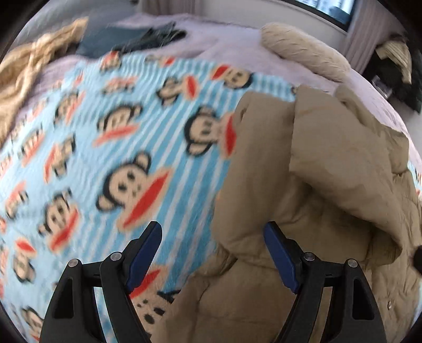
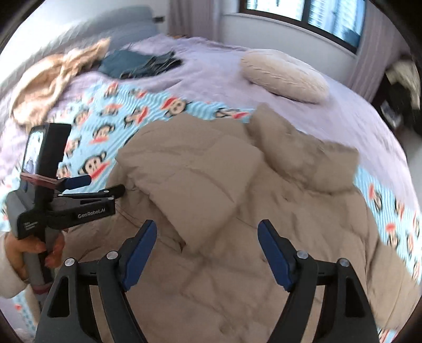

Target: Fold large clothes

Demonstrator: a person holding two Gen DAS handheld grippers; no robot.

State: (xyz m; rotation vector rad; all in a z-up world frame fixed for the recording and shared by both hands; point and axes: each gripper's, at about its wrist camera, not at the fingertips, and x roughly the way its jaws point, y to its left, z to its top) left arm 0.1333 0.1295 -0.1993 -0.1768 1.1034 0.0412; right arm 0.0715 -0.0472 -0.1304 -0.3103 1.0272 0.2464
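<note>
A large tan puffer jacket point(image 2: 224, 190) lies rumpled on a blue striped monkey-print blanket point(image 2: 105, 126), one sleeve folded across its body. In the left wrist view the jacket point(image 1: 316, 171) fills the right half and the blanket point(image 1: 118, 158) the left. My left gripper point(image 1: 212, 229) is open above the jacket's left edge, nothing between its blue pads. My right gripper point(image 2: 207, 228) hangs open over the jacket's middle, pads clear of the fabric. The left gripper point(image 2: 105, 184) also shows from the side at the jacket's left edge, held by a hand point(image 2: 23, 248).
The blanket lies on a bed with a lilac sheet point(image 2: 211, 71). A cream pillow point(image 2: 284, 74), folded dark jeans point(image 2: 139, 63) and a beige garment point(image 2: 52, 79) sit at the far side. A window point(image 2: 316, 15) and a dark nightstand point(image 2: 403, 105) are beyond.
</note>
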